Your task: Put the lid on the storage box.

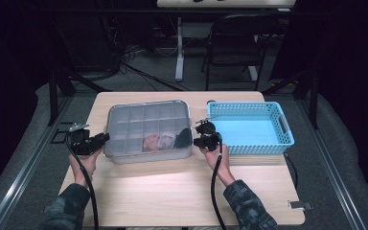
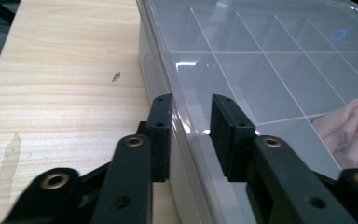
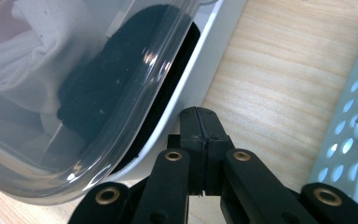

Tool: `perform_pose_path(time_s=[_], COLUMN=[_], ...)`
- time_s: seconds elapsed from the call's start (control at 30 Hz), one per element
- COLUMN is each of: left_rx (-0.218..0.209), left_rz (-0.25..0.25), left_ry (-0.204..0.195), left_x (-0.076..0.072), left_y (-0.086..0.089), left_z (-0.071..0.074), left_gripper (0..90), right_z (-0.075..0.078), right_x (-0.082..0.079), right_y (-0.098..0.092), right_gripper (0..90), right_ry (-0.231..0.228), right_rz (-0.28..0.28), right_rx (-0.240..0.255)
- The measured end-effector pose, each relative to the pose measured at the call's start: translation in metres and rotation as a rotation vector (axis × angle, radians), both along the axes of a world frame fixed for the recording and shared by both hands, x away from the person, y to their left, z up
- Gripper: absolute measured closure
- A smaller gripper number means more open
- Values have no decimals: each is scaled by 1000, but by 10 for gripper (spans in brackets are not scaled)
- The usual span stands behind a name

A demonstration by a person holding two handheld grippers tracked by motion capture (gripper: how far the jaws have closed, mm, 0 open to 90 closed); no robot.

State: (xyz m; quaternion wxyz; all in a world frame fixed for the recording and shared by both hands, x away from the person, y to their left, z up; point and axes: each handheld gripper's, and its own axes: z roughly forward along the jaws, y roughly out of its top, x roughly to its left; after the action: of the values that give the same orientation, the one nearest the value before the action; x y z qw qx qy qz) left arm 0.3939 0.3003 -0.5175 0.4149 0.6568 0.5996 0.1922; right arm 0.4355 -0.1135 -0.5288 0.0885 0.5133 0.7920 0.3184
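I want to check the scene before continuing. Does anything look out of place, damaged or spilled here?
Nothing serious. In the left gripper view the wooden table has a small dark chip and a faint pale stain near the clear lidded box. The blue basket sits straight.

This looks like a lab or recording studio rather than a home. A small wooden counter [image 1: 182, 191] stands alone on grey carpet [image 1: 24, 139], ringed by dark curtains [image 1: 350, 72] and black metal frame legs [image 1: 53, 98]. Metal rails [image 1: 21, 167] run along the floor on both sides. Behind it, loose cables [image 1: 124, 60] lie tangled on the floor beside a folding chair [image 1: 235, 40] and the white leg of another desk [image 1: 179, 48].
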Motion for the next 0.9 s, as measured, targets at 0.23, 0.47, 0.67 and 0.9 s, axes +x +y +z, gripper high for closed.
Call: perform_pose_path(time_s=[0.23, 0.47, 0.67, 0.9], left_rx=[65, 120, 153, 176], left_rz=[88, 74, 76, 72], left_ry=[67, 74, 70, 66], left_x=[6, 14, 14, 14], left_y=[14, -3, -6, -6], left_z=[-6, -4, -3, -3], left_gripper=[803, 853, 853, 858], right_z=[0, 0, 0, 0], right_x=[1, 0, 0, -1], right_y=[1, 4, 4, 4], right_gripper=[900, 900, 900, 900], right_ry=[16, 7, 10, 7], right_rz=[3, 6, 7, 6], right_rx=[-18, -27, -41, -40])
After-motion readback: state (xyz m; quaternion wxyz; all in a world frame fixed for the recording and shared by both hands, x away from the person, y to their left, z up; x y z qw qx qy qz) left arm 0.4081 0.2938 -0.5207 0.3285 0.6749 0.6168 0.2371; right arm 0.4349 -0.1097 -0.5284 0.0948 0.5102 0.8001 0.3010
